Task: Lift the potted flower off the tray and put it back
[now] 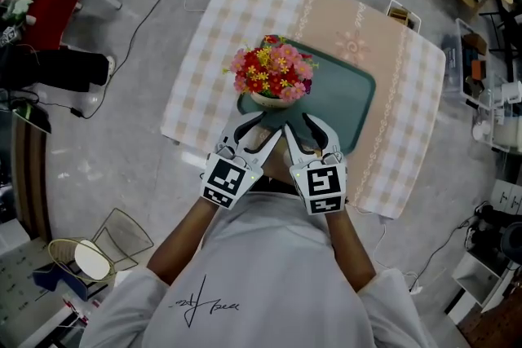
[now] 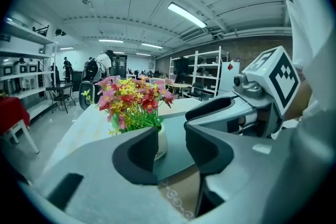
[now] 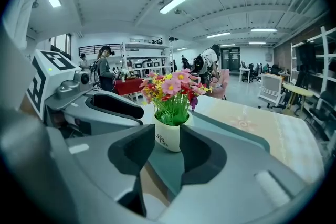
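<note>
A: Head view, nearest first: what are the hand-held grippers doing?
B: The left hand-held gripper (image 1: pixel 259 129) and right hand-held gripper (image 1: pixel 303 126) both have their jaws apart and hold nothing.
A: And the flower?
B: The small white pot of red, pink and yellow flowers (image 1: pixel 273 98) stands upright just beyond their tips, on the dark green rectangular tray (image 1: pixel 349 98), on the tabletop's beige checked cloth (image 1: pixel 204 53).

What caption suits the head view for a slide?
Left gripper and right gripper, jaws apart and empty, hover near a potted flower on a green tray.
</note>
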A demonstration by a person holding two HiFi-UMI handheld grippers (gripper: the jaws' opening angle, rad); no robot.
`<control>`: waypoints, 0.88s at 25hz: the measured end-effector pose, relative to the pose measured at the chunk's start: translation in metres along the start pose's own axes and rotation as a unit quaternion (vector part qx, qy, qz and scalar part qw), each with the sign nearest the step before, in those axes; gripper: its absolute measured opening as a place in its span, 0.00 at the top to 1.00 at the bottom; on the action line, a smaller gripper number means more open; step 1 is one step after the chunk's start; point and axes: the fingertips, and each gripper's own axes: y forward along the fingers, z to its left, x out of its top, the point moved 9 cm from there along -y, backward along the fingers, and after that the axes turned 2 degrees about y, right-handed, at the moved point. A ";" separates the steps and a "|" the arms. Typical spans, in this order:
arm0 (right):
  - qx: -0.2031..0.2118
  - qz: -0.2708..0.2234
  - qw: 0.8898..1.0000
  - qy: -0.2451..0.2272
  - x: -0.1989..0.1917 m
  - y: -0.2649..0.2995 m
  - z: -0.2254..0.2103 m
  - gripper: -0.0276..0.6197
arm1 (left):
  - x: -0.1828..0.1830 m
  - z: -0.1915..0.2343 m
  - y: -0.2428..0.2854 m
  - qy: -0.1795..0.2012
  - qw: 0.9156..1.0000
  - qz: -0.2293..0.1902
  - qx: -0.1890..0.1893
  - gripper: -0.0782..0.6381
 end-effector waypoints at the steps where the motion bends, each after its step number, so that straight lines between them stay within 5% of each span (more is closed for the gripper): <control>1: 0.005 0.000 1.000 -0.004 0.000 -0.002 0.000 0.72 | 0.001 -0.003 -0.001 -0.001 1.000 -0.001 0.002 0.67; 13: 0.042 -0.030 0.998 -0.045 0.005 -0.031 -0.015 0.83 | 0.011 -0.030 -0.001 -0.007 1.000 -0.025 0.017 0.74; 18: 0.082 -0.031 0.995 -0.055 0.004 -0.039 -0.020 0.95 | 0.014 -0.039 -0.007 -0.008 0.999 -0.037 0.035 0.83; 22: 0.136 -0.031 0.989 -0.040 0.004 -0.044 -0.019 0.95 | 0.018 -0.041 -0.015 -0.024 0.997 -0.047 0.052 0.89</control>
